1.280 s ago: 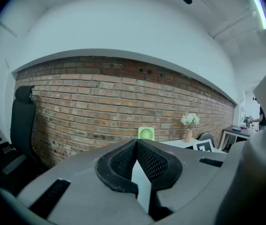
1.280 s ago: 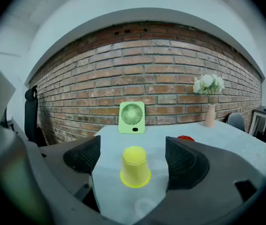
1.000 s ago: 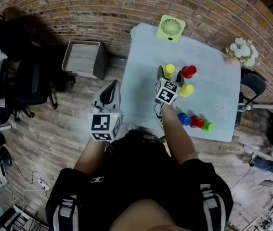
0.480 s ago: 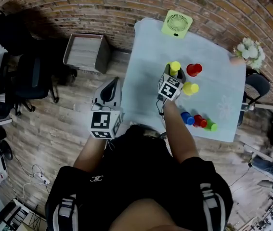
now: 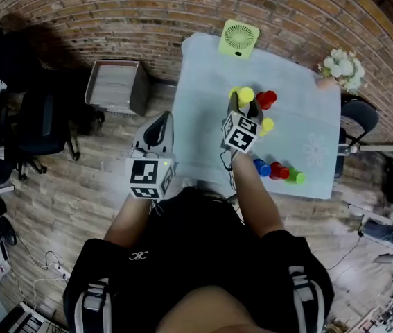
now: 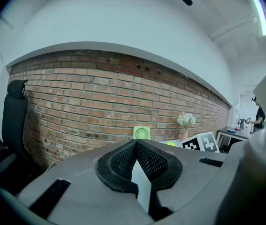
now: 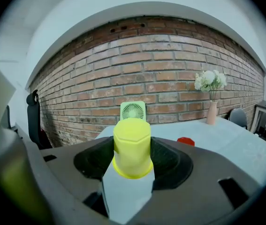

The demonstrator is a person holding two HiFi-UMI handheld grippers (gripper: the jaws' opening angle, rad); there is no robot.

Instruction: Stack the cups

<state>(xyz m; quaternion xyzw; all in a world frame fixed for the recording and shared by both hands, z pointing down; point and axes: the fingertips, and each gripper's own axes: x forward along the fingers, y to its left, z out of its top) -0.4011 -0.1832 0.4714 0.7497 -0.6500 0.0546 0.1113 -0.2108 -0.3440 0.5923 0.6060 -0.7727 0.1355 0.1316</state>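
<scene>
Right gripper view, centre: an inverted yellow cup (image 7: 132, 139) is clamped by the right gripper (image 7: 133, 154), whose jaws have just been closing; the left gripper (image 6: 136, 144) is pressed together, empty. Held crooked, the cup could be jammed on stacking.

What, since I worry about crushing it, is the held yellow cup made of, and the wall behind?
The yellow cup looks like plastic: smooth, evenly coloured, with moulded facets. The wall is brick: rough, matte, with mortar lines.
</scene>
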